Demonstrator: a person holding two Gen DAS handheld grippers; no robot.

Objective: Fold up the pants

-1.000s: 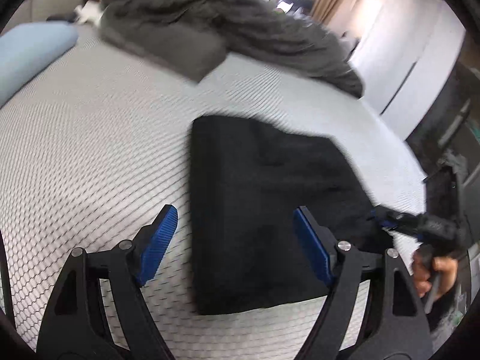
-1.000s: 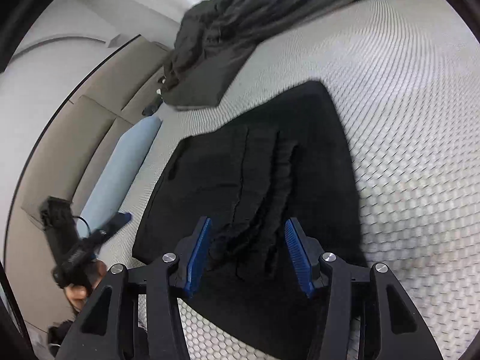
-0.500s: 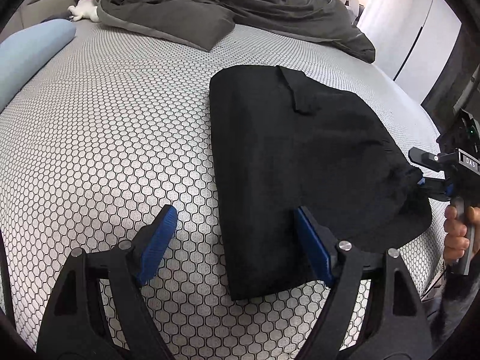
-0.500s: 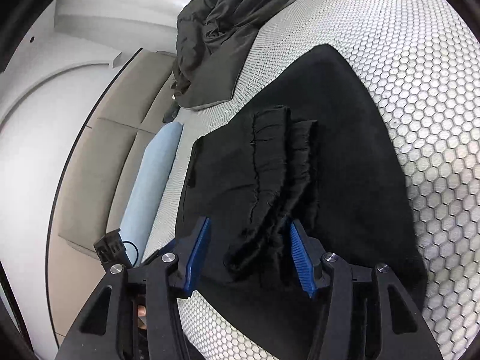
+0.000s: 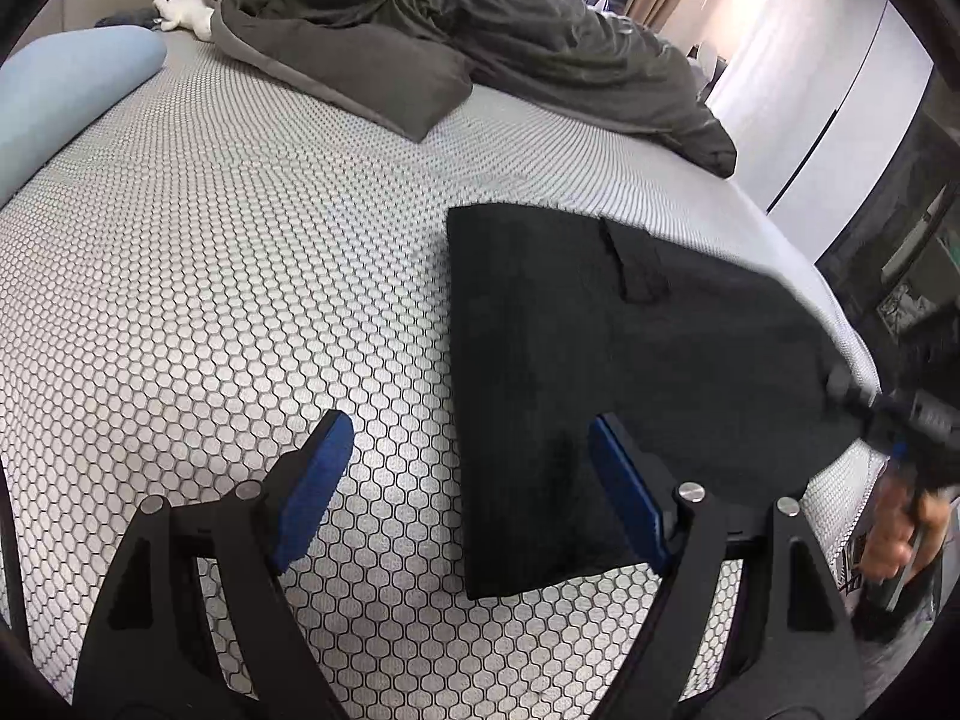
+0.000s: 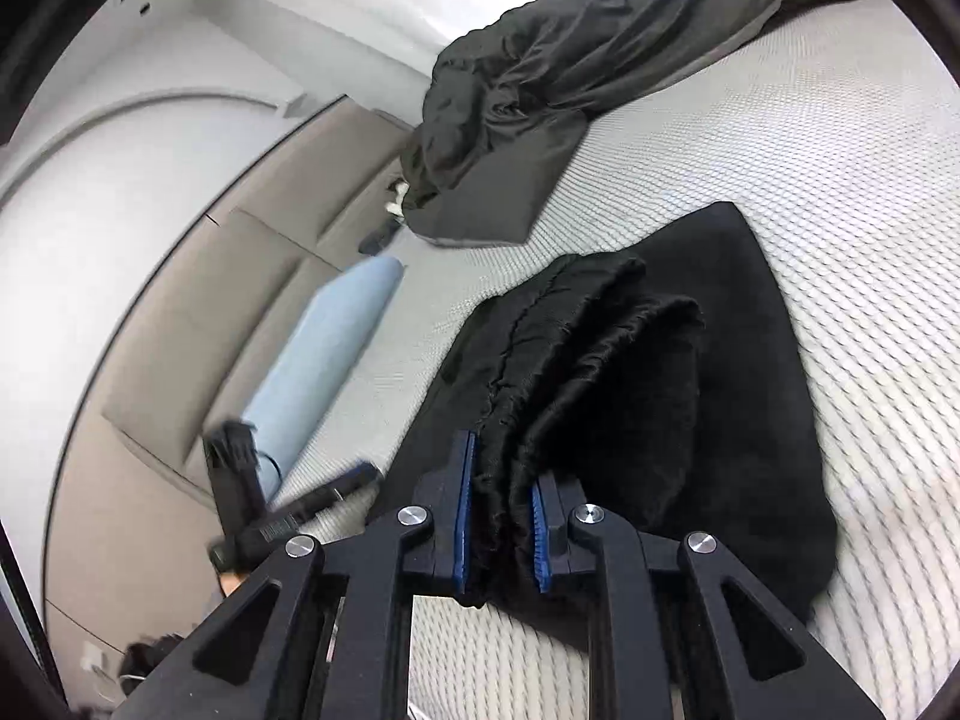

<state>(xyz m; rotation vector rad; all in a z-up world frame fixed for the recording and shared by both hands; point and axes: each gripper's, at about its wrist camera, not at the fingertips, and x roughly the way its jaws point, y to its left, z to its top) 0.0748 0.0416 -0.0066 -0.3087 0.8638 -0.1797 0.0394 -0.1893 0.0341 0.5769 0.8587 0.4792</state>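
Black pants (image 5: 612,360) lie partly folded on a bed with a white honeycomb-patterned cover (image 5: 240,276). My left gripper (image 5: 474,492) is open and empty, its blue pads straddling the pants' near left edge a little above the bed. My right gripper (image 6: 501,519) is shut on the gathered waistband of the pants (image 6: 576,372) and lifts it off the layer below. The right gripper also shows at the right edge of the left wrist view (image 5: 900,414), blurred. The left gripper shows at lower left in the right wrist view (image 6: 288,498).
A dark grey duvet (image 5: 456,30) lies bunched at the bed's far side. A light blue pillow (image 5: 66,90) sits at the left, beside a beige padded headboard (image 6: 198,324). The bed's edge (image 5: 840,324) runs just right of the pants.
My right gripper has closed on the waistband and raised it. My left gripper has shifted slightly left of the pants, staying open.
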